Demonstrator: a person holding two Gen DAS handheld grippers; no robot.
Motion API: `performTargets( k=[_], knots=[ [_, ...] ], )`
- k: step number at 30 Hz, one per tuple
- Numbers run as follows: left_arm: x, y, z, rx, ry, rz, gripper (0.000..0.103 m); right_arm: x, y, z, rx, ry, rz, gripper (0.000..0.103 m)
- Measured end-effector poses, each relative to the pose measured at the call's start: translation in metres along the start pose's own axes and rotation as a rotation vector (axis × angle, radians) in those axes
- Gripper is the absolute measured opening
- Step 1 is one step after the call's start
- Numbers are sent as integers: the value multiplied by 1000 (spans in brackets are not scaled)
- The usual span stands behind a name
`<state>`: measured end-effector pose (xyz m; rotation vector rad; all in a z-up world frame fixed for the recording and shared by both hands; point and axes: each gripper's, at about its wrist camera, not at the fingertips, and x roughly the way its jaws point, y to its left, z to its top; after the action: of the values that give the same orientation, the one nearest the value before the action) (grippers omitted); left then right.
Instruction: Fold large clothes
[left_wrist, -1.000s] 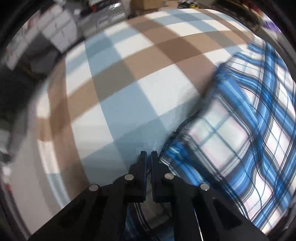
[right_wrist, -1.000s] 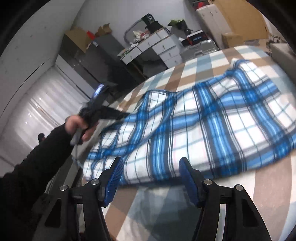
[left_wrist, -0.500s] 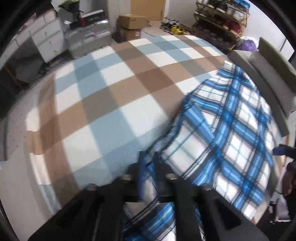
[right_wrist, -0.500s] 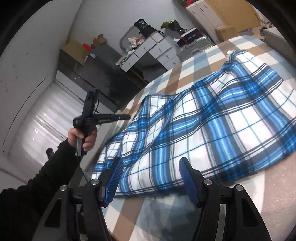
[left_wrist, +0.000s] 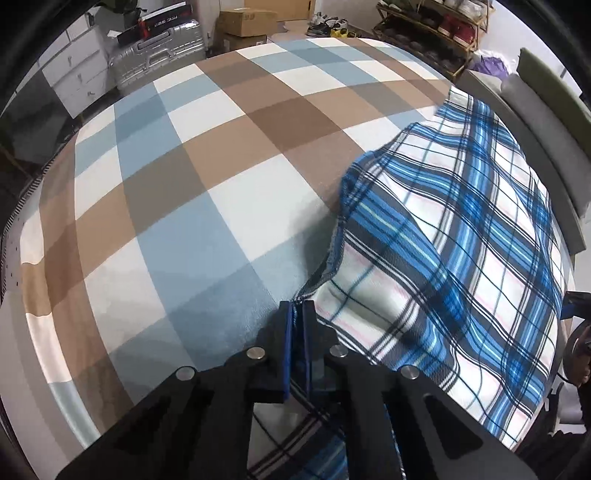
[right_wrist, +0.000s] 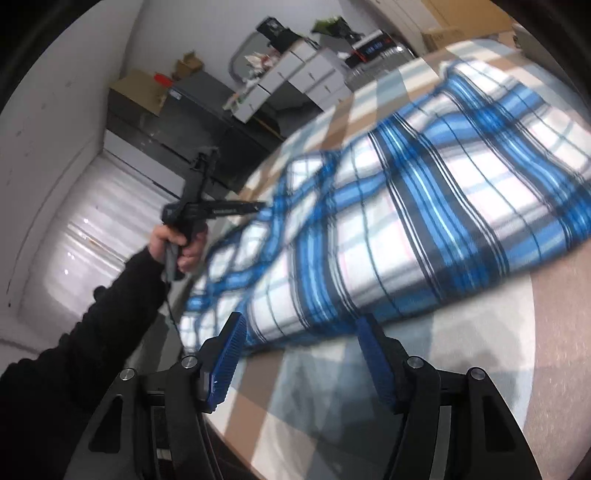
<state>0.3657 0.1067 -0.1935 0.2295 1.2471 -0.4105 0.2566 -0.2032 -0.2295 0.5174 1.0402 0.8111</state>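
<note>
Behind our left gripper's view stand a ribbed silver hard-shell suitcase (left_wrist: 159, 48), brown cardboard boxes (left_wrist: 245, 22) and a wooden shoe rack (left_wrist: 424, 33); the white lettering on a dark box lying on the suitcase is too small for us to read. Spread below is a soft checked bed cover in brown, pale blue and white squares (left_wrist: 184, 184). Our left gripper (left_wrist: 297, 314), black with blue pads, is pressed together, pinching the edge of the woven blue, white and black plaid cloth (left_wrist: 461, 258), which lies rumpled over the right part of the cover.

From the right wrist view we see white drawer units (right_wrist: 306, 74) and a dark cabinet (right_wrist: 192, 107) against a plain white wall. Our right gripper (right_wrist: 299, 350) stands spread, its ribbed blue pads empty, just short of the plaid cloth's near fold (right_wrist: 406, 221). Farther left, a hand in a black sleeve (right_wrist: 181, 243) grips the left tool's handle, its tip at the cloth's far corner. No writing is legible here.
</note>
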Motion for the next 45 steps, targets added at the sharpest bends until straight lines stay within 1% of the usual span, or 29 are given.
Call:
performTargets(
  k=[2, 7, 9, 12, 13, 15, 17, 19, 20, 21, 22, 23, 25, 26, 27, 28, 30, 31, 32, 33, 34, 36, 37, 38, 39, 40, 41, 43, 45],
  knots=[
    [-8, -5, -3, 29, -20, 28, 0, -2, -1, -4, 5, -1, 0, 64],
    [-36, -12, 2, 64, -110, 175, 0, -5, -9, -6, 51, -37, 23, 64],
    [-37, -7, 5, 52, -106, 207, 0, -6, -11, -6, 69, -55, 38, 64],
    [-25, -1, 7, 34, -91, 332, 0, -6, -10, -1, 67, -79, 40, 64],
    [-20, 4, 5, 18, -83, 347, 0, -7, -8, -1, 63, -87, 39, 64],
    [-16, 18, -2, -55, -58, 308, 0, -8, -1, 6, 45, -99, 29, 64],
    [-28, 28, -11, -135, -87, 309, 0, -7, 12, 17, 2, -100, 2, 64],
    [-48, 23, -22, -191, -131, 290, 0, -3, 31, 36, -91, -92, -84, 64],
    [-65, 9, -32, -187, -176, 244, 0, 3, 44, 48, -156, -83, -156, 65],
    [-75, -4, -39, -176, -206, 219, 0, 13, 54, 58, -216, -70, -216, 70],
    [-84, -20, -47, -163, -228, 202, 0, 23, 61, 63, -258, -54, -246, 73],
    [-92, -38, -58, -146, -244, 187, 3, 41, 69, 71, -328, -16, -283, 73],
    [-94, -68, -80, -142, -257, 163, 34, 74, 74, 76, -429, 48, -372, 71],
    [-88, -81, -90, -146, -250, 160, 63, 97, 72, 76, -485, 105, -455, 71],
    [-80, -93, -100, -144, -246, 162, 67, 118, 67, 75, -519, 163, -554, 70],
    [-69, -103, -108, -140, -233, 198, 67, 131, 60, 73, -537, 195, -620, 69],
    [-46, -109, -114, -115, -180, 278, 67, 133, 53, 72, -534, 165, -618, 69],
    [-36, -111, -117, -107, -166, 328, 67, 132, 49, 73, -506, 175, -621, 69],
    [-27, -110, -120, -101, -158, 385, 71, 130, 49, 75, -483, 174, -635, 67],
    [-28, -108, -124, -107, -200, 393, 75, 125, 53, 73, -468, 166, -635, 62],
    [-28, -104, -124, -122, -205, 387, 77, 119, 57, 72, -470, 151, -607, 61],
    [-29, -88, -124, -181, -211, 347, 83, 101, 73, 62, -510, 87, -511, 60],
    [-28, -80, -125, -209, -219, 317, 84, 100, 80, 59, -534, 74, -497, 61],
    [-27, -76, -126, -220, -229, 297, 84, 102, 82, 53, -574, 76, -516, 64],
    [-27, -73, -127, -223, -236, 286, 84, 110, 80, 49, -594, 106, -562, 70],
    [-27, -75, -128, -217, -240, 294, 84, 122, 72, 45, -607, 164, -608, 70],
    [-27, -76, -128, -201, -241, 313, 85, 125, 66, 40, -604, 167, -607, 70],
    [-26, -83, -131, -169, -243, 337, 85, 121, 63, 42, -539, 144, -585, 71],
    [-25, -79, -131, -150, -231, 326, 85, 123, 67, 39, -514, 148, -620, 71]
  ],
)
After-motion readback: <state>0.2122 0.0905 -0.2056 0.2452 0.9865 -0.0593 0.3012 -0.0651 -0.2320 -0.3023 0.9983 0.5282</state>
